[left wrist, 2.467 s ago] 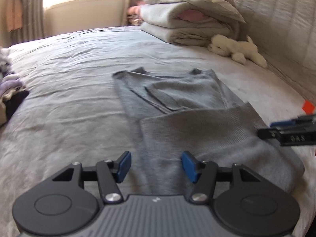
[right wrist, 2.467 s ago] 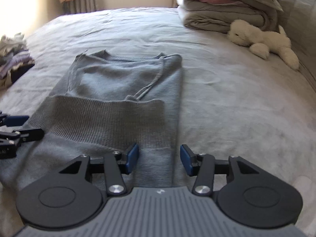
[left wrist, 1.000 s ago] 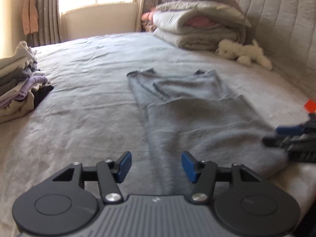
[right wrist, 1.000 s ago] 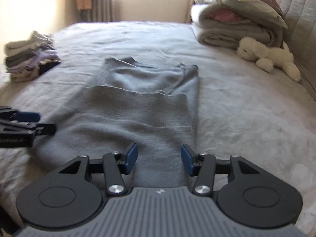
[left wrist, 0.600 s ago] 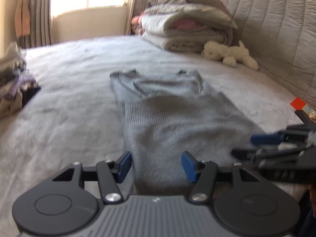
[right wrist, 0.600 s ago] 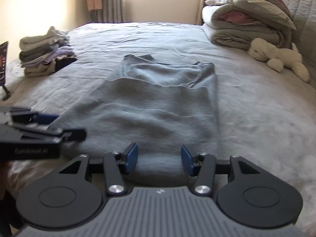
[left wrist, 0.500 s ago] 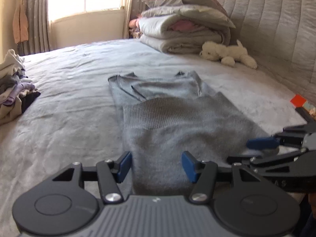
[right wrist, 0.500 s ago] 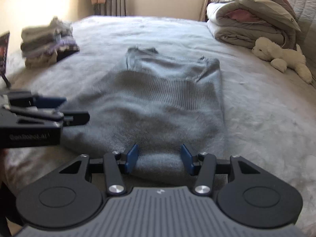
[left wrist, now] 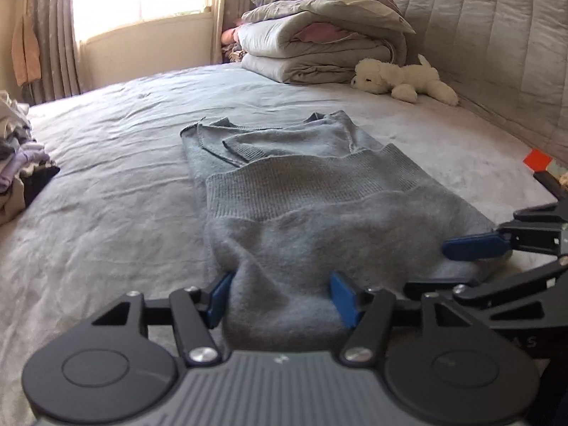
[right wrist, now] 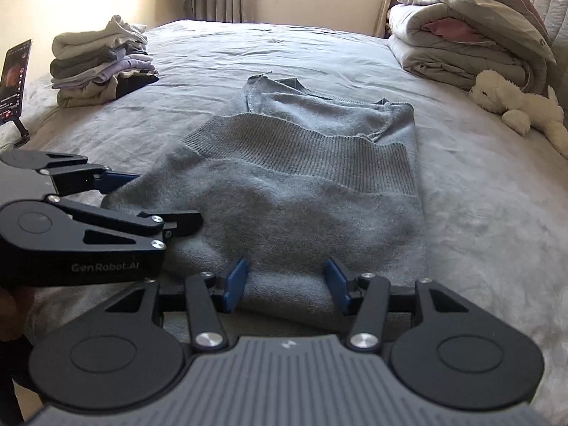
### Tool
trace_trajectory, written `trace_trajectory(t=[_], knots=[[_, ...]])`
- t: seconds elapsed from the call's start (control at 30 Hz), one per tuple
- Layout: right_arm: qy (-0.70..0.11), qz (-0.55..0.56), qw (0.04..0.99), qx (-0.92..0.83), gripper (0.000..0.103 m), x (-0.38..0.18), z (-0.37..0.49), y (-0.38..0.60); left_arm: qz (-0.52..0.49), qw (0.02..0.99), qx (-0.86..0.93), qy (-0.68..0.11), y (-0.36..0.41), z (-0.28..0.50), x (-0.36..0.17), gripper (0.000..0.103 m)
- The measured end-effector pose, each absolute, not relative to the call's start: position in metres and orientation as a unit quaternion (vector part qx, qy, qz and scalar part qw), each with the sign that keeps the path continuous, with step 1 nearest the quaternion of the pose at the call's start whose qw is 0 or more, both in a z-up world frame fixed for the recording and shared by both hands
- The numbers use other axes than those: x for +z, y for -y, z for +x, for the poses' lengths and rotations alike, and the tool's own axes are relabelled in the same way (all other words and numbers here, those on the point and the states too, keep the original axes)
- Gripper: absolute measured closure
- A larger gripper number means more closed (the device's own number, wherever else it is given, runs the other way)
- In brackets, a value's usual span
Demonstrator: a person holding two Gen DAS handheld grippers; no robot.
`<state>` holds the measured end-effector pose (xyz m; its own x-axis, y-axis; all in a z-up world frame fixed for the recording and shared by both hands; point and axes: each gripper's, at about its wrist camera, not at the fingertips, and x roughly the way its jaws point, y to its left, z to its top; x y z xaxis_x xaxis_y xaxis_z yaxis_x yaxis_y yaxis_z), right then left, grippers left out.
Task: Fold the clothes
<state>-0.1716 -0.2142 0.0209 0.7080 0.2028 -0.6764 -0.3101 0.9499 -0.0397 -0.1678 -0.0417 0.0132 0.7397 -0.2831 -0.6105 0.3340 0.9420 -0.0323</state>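
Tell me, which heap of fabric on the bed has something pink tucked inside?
The folded bedding beside the white toy dog; the clothes stack shows none.

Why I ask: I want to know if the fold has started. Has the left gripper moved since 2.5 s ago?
Yes. The left gripper has dropped toward the near fold of the grey sweater, which now bunches between its open fingers; the bed fills less of its view.
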Motion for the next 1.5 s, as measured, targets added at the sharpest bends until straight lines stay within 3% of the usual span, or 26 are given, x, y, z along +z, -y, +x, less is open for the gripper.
trace_trajectory(t=[0.9, 1.2, 1.4, 1.47, 1.5], knots=[[-0.384, 0.069, 0.92, 0.014, 0.041, 0.035, -0.184, 0.32, -0.017, 0.92, -0.152, -0.362, -0.035, -0.173, 0.03, 0.04], [-0.402, 0.228, 0.884, 0.075, 0.04, 0.031, -0.189, 0.344, 0.032, 0.921, -0.174, -0.346, -0.027, -0.184, 0.038, 0.041], [-0.414, 0.275, 0.862, 0.093, 0.059, 0.025, -0.185, 0.34, 0.083, 0.918, -0.179, -0.344, -0.011, -0.186, 0.034, 0.04], [-0.416, 0.277, 0.861, 0.092, 0.08, 0.024, -0.182, 0.337, 0.089, 0.92, -0.175, -0.339, -0.013, -0.186, 0.036, 0.04], [-0.412, 0.286, 0.861, 0.09, 0.083, 0.024, -0.182, 0.34, 0.092, 0.922, -0.172, -0.334, -0.014, -0.187, 0.038, 0.04]])
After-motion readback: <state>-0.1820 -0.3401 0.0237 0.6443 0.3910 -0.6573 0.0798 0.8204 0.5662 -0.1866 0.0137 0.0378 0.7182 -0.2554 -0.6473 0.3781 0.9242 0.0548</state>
